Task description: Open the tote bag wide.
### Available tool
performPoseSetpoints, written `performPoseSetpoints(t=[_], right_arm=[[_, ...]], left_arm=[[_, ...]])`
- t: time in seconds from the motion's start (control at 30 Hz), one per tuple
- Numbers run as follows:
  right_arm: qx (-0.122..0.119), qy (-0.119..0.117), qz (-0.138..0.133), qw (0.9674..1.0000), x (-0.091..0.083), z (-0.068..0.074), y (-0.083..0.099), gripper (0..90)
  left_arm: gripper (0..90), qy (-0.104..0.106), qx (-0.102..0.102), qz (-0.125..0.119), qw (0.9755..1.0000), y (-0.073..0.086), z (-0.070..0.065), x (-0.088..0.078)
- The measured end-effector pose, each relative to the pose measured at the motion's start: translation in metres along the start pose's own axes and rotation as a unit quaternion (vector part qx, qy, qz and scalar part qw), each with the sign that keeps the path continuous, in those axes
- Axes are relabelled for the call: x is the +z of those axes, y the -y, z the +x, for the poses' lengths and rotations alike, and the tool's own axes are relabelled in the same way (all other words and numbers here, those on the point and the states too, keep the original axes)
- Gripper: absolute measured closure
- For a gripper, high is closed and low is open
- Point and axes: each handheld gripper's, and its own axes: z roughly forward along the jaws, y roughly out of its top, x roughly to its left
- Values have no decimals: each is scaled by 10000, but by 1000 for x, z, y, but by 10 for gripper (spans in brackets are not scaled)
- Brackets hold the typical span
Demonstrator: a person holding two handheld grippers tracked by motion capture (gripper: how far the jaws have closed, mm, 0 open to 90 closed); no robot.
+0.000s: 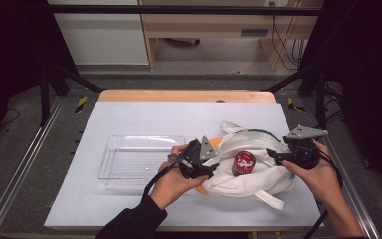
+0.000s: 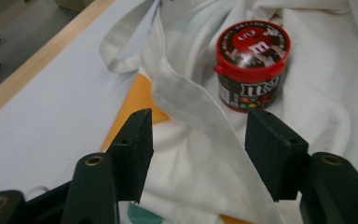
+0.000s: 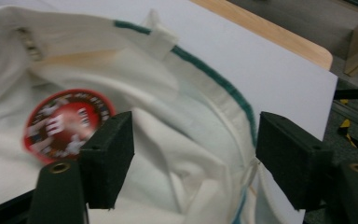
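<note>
On a white-topped table [image 1: 129,209], a clear plastic tray [image 1: 140,158] sits unused at left. Centre: left gripper [image 1: 208,169], jaws spread w/ nothing between, hangs at the edge of a white cloth tote bag [image 1: 258,174]. A red-lidded candy tub [image 1: 243,163] stands upright in the bag. Right gripper [image 1: 273,158], likewise spread, is at the bag's rim. Loading looks done; both appear let go.
</note>
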Motion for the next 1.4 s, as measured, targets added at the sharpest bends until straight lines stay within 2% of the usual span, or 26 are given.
performPoseSetpoints(t=[0.03, 0.2, 0.27, 0.33, 0.37, 0.4, 0.43, 0.53, 0.57, 0.63, 0.73, 0.77, 0.87, 0.97, 1.03, 1.1, 1.17, 1.3, 1.4], right_arm=[[-16, -60, -34, 10000, -4, 4, 1, 264], [-91, -266, -100, 9996, -15, 17, 3, 268], [-300, -467, -197, 9983, -23, 31, 6, 318], [-341, -508, -214, 9979, -24, 34, 6, 331], [-465, -636, -205, 9967, -26, 43, 8, 360], [-465, -636, -205, 9967, -26, 43, 8, 360], [-584, -717, -162, 9956, -26, 51, 9, 389], [-684, -768, -133, 9946, -26, 59, 10, 411], [-728, -807, -114, 9940, -26, 63, 10, 422], [-932, -958, -42, 9910, -24, 77, 13, 425], [-994, -1018, -1, 9898, -22, 82, 17, 428], [-1046, -1116, 10, 9882, -22, 88, 20, 427], [-1100, -1154, 15, 9872, -23, 92, 21, 426], [-1219, -1262, 122, 9844, -24, 104, 21, 398], [-1215, -1285, 122, 9842, -24, 106, 21, 398], [-1321, -1379, 176, 9814, -23, 114, 21, 393], [-1340, -1409, 179, 9807, -22, 116, 22, 394], [-1463, -1485, 335, 9775, -13, 126, 29, 450], [-1553, -1468, 413, 9760, -8, 129, 31, 480]], left_arm=[[416, -56, 57, 14, 10000, -7, 4, 2], [399, -139, 134, 77, 9998, -22, 12, 9], [394, -160, 187, 69, 9997, -30, 16, 13], [391, -190, 203, 67, 9996, -33, 16, 15], [391, -189, 193, 46, 9996, -39, 18, 18], [392, -189, 193, 46, 9996, -39, 18, 18], [396, -124, 133, 29, 9998, -44, 20, 22], [412, -83, 99, 11, 9999, -48, 21, 27], [424, -70, 148, 61, 9998, -51, 21, 29], [453, -65, 141, 43, 9999, -54, 22, 36], [474, -38, 136, 128, 9998, -55, 25, 40], [505, -35, 134, 123, 9998, -55, 26, 42], [510, -9, 160, 168, 9997, -55, 27, 47], [526, 12, 75, 217, 9997, -55, 31, 53], [540, 33, 53, 221, 9997, -55, 33, 55], [574, 42, 28, 274, 9996, -56, 35, 59], [586, 30, 22, 297, 9996, -56, 36, 60], [722, 98, -69, 352, 9993, -56, 39, 64], [768, 153, -48, 498, 9986, -55, 39, 68]])
